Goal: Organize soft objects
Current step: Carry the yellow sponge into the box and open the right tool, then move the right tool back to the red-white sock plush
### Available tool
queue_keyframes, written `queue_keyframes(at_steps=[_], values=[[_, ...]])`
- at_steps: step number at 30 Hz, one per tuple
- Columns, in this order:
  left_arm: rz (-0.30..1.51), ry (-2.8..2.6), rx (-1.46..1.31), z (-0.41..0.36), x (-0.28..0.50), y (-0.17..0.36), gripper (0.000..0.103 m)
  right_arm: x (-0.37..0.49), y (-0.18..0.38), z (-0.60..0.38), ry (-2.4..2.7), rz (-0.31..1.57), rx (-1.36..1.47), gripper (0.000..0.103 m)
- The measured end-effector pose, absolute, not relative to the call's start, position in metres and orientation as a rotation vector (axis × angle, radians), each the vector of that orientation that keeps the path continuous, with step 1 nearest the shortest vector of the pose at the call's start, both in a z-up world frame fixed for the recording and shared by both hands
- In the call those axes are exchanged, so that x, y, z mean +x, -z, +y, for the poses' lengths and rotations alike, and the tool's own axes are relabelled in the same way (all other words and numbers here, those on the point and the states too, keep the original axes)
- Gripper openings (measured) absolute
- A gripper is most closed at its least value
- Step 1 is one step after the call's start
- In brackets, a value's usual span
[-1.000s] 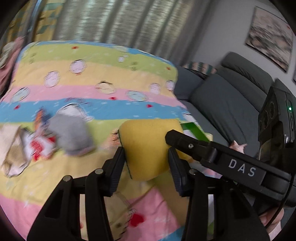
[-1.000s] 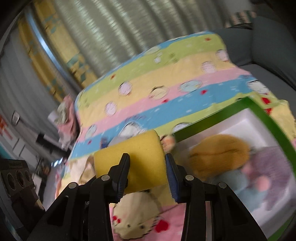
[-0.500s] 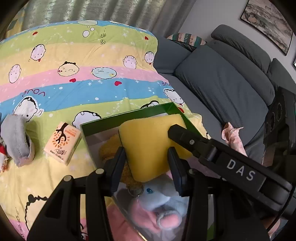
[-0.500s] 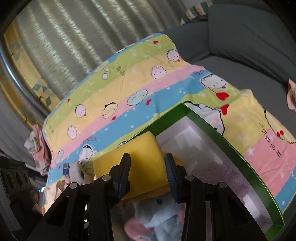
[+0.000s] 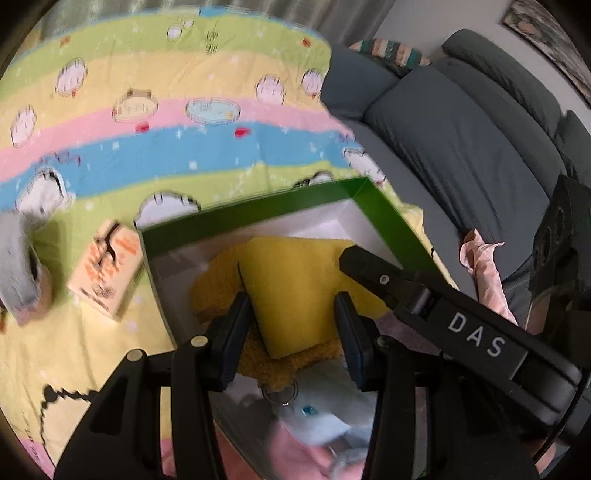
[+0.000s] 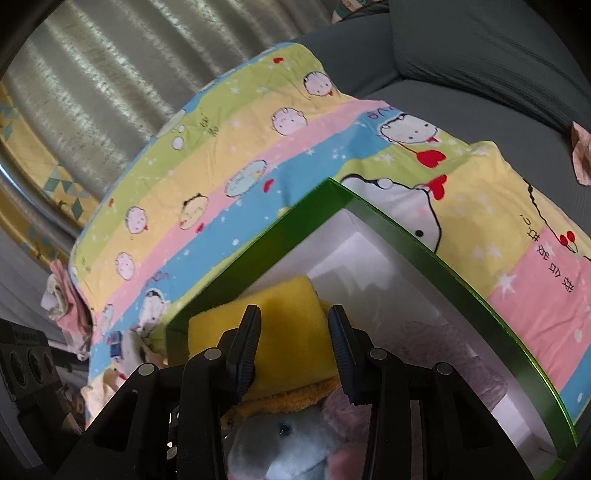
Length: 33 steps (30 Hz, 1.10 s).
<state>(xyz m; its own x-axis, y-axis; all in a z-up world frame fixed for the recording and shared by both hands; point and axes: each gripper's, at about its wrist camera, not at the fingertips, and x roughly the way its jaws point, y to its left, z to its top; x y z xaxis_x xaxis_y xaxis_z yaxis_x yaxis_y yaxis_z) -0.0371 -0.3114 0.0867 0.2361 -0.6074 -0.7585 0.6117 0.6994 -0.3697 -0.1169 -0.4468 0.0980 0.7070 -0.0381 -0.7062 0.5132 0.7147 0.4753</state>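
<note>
- Left gripper (image 5: pixel 293 325) and right gripper (image 6: pixel 293 338): each partly closed, pads clamping the yellow sponge (image 5: pixel 303 291) (one end each).
- Sponge sits over the green-rimmed box (image 5: pixel 258 214), atop plush toys (image 6: pixel 288 443).

My striped cartoon blanket (image 5: pixel 155 155) carries a green-rimmed box (image 5: pixel 258 212), a small carton (image 5: pixel 107 278) and a grey plush (image 5: pixel 16 266).

1. A grey sofa (image 5: pixel 461 122) with plump back cushions runs along the right side.
2. A striped pastel cartoon blanket (image 5: pixel 155 122) is spread over the surface beside it.
3. Pale pleated curtains (image 6: pixel 122 70) hang behind, daylight glowing through.
4. A framed picture (image 5: pixel 543 33) hangs above the sofa.
</note>
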Motion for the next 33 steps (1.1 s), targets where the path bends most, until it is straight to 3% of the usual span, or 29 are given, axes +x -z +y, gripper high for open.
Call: queue_keyframes(at_steps=[11,15,18,19,21,26,31,32,33], values=[[0.988,0.811,0.047,-0.314,-0.043,-0.087,0.048,-0.112,-0.083,-0.454,0.361,0.769,0.757,0.041],[0.969,0.790,0.051,-0.309,-0.047,-0.094,0.067,-0.118,-0.089,-0.453,0.369,0.741,0.749,0.041],[0.964,0.813,0.052,-0.305,-0.050,-0.098,0.073,-0.127,-0.094,-0.453,0.370,0.705,0.766,0.042],[0.962,0.818,0.052,-0.304,-0.051,-0.099,0.076,-0.129,-0.096,-0.453,0.374,0.700,0.770,0.045],[0.950,0.817,0.046,-0.299,-0.054,-0.103,0.080,-0.134,-0.098,-0.453,0.411,0.695,0.764,0.061],[0.914,0.832,0.017,-0.283,-0.059,-0.116,0.090,-0.149,-0.106,-0.453,0.466,0.654,0.754,0.080],[0.885,0.831,-0.050,-0.251,-0.064,-0.127,0.091,-0.158,-0.118,-0.444,0.450,0.609,0.738,0.082],[0.876,0.830,-0.065,-0.242,-0.066,-0.130,0.093,-0.159,-0.121,-0.440,0.447,0.596,0.729,0.084],[0.866,0.824,-0.082,-0.230,-0.067,-0.132,0.101,-0.159,-0.124,-0.437,0.442,0.585,0.720,0.088]])
